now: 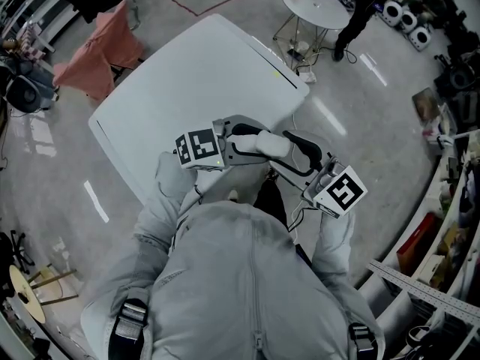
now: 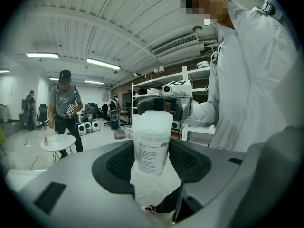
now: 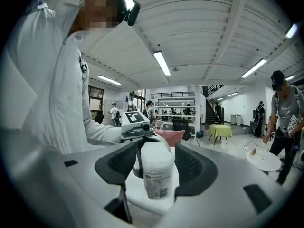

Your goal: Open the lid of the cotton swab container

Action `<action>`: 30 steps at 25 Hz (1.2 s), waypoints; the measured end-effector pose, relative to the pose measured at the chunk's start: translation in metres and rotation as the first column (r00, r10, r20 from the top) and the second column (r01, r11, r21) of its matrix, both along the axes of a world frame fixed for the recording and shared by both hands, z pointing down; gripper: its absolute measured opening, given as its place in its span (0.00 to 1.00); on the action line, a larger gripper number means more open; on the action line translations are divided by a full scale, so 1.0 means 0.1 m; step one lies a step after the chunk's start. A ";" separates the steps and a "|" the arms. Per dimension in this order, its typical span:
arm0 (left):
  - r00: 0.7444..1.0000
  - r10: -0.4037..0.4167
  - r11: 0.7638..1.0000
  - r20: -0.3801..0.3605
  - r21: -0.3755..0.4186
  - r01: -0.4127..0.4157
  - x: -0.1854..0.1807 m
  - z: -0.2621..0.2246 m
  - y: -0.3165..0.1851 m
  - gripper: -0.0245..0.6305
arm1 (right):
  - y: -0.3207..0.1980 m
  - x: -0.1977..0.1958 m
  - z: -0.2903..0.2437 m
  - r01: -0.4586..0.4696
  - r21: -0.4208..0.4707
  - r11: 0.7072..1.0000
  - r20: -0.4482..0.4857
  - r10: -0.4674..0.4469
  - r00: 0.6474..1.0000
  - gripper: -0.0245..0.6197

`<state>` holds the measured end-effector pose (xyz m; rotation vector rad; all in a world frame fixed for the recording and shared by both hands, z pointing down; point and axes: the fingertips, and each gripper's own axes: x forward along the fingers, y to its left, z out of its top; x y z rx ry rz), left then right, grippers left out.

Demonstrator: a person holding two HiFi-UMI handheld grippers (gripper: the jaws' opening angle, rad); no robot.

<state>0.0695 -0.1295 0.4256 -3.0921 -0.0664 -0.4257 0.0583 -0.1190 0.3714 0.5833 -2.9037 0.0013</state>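
Observation:
In the head view I hold a white cotton swab container (image 1: 271, 145) in front of my chest, above the floor. My left gripper (image 1: 256, 144) is shut on it. In the left gripper view the labelled container (image 2: 152, 144) fills the space between the ribbed pads (image 2: 121, 161), and its pale lid end points away from the camera. My right gripper (image 1: 292, 150) faces it from the other side. In the right gripper view the container (image 3: 156, 171) sits between that gripper's wide-open jaws (image 3: 156, 167), with a gap on each side. The lid looks seated on the container.
A large white table (image 1: 187, 88) stands just ahead of me. Beyond it are a small round table (image 1: 315, 6) with a person (image 1: 354, 10) beside it and a pink draped chair (image 1: 101, 47). Shelving and clutter (image 1: 450, 231) line the right side.

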 end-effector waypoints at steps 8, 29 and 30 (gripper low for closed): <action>0.999 0.026 0.999 0.024 0.022 -0.026 -0.05 0.04 0.08 0.40 | 0.01 -0.07 0.14 0.003 0.009 1.000 -0.101 -0.002 0.995 0.42; 1.000 0.021 0.998 0.002 0.057 -0.022 -0.09 0.01 0.10 0.39 | 0.03 -0.12 0.21 0.055 -0.049 0.997 -0.150 -0.061 0.987 0.41; 1.000 0.021 0.998 0.000 0.058 -0.021 -0.09 0.00 0.10 0.39 | 0.03 -0.12 0.20 0.056 -0.051 0.997 -0.146 -0.063 0.987 0.41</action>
